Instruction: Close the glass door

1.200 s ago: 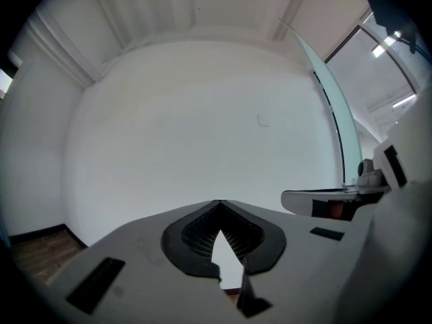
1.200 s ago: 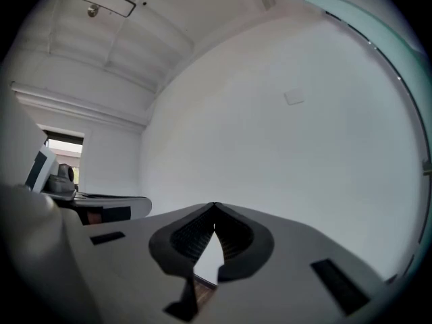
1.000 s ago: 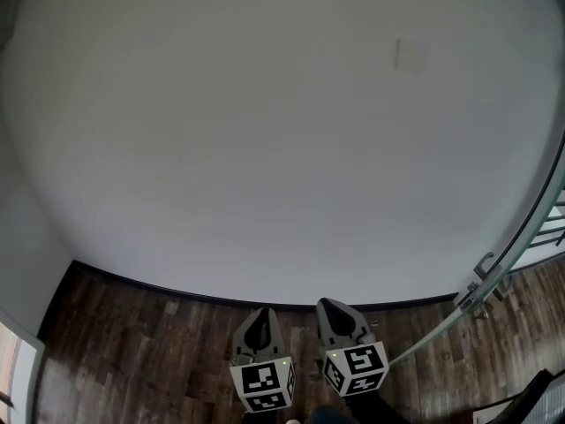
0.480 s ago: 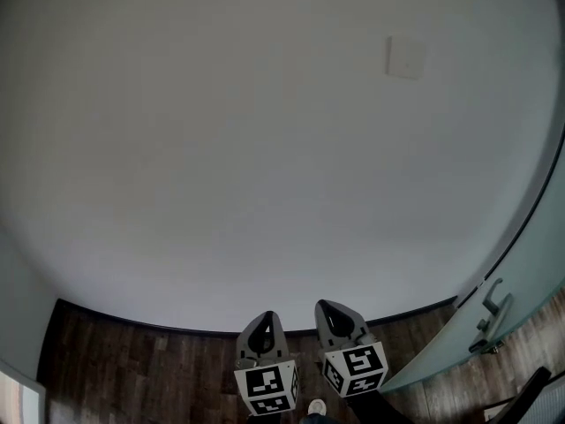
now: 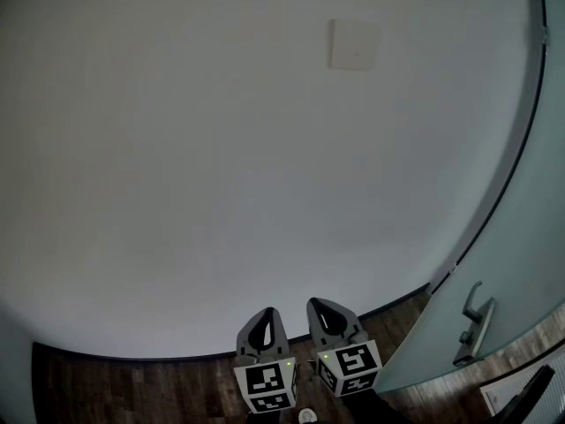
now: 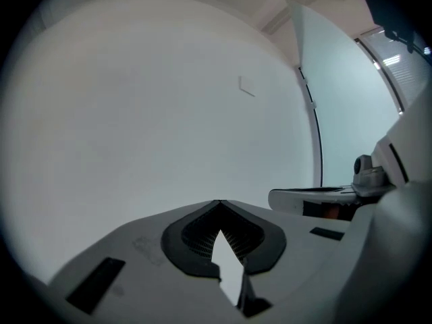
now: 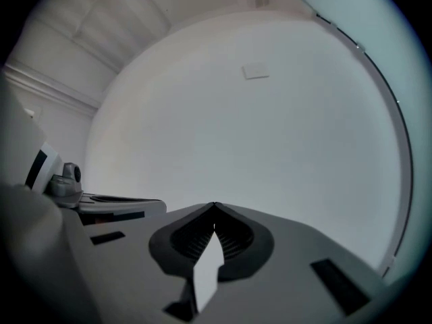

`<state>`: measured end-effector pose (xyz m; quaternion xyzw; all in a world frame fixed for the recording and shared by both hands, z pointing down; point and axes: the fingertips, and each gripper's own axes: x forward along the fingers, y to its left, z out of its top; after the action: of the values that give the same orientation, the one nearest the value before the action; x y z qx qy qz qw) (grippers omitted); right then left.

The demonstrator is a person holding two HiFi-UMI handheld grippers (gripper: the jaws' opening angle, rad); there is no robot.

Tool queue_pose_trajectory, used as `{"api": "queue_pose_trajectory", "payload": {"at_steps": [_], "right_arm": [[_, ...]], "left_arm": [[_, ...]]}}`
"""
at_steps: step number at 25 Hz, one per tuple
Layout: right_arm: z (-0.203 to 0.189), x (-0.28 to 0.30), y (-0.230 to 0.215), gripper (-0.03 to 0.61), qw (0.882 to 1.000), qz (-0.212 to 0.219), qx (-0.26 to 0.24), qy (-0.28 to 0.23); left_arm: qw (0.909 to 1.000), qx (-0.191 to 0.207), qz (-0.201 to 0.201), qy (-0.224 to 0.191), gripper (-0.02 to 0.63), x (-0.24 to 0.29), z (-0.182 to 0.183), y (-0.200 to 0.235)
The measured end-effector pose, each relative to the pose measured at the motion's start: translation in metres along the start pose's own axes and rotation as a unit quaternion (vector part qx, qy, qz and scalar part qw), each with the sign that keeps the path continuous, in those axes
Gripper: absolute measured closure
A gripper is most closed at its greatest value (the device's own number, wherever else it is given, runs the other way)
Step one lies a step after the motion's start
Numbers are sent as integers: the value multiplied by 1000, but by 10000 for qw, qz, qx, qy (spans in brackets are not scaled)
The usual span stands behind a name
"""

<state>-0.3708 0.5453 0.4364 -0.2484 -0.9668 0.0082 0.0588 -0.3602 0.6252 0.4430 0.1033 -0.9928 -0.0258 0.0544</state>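
The frosted glass door (image 5: 516, 237) fills the right side of the head view, standing open at an angle to the white wall (image 5: 221, 148). Its metal lever handle (image 5: 470, 321) sits low on the pane. The door also shows in the left gripper view (image 6: 351, 113) and along the right edge of the right gripper view (image 7: 405, 100). My left gripper (image 5: 265, 312) and right gripper (image 5: 320, 305) are side by side at the bottom centre, both shut and empty, pointing at the wall. The handle lies well to the right of them, apart from both.
A square wall plate (image 5: 355, 44) sits high on the wall. A dark baseboard (image 5: 132, 356) runs above the dark wood floor (image 5: 115, 391). A dark object (image 5: 530, 396) pokes in at the bottom right corner.
The view has swung left to right and drawn closer to the wall: the door and its handle have slid leftwards and grown, the wall plate has shifted left. Both grippers stay shut, side by side.
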Motion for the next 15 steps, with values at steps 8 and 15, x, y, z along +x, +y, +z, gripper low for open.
{"api": "queue_pose_trajectory", "payload": {"at_steps": [8,15], "right_arm": [[8,0,-102,580,9904,-1367,164,-94],[22,9,-169,581,9662,-2559,222,-201]], "left_arm": [[9922,105,-1239,51,617,82,6,-60],[9660,266,-2571,3,617,156,26,-115]]}}
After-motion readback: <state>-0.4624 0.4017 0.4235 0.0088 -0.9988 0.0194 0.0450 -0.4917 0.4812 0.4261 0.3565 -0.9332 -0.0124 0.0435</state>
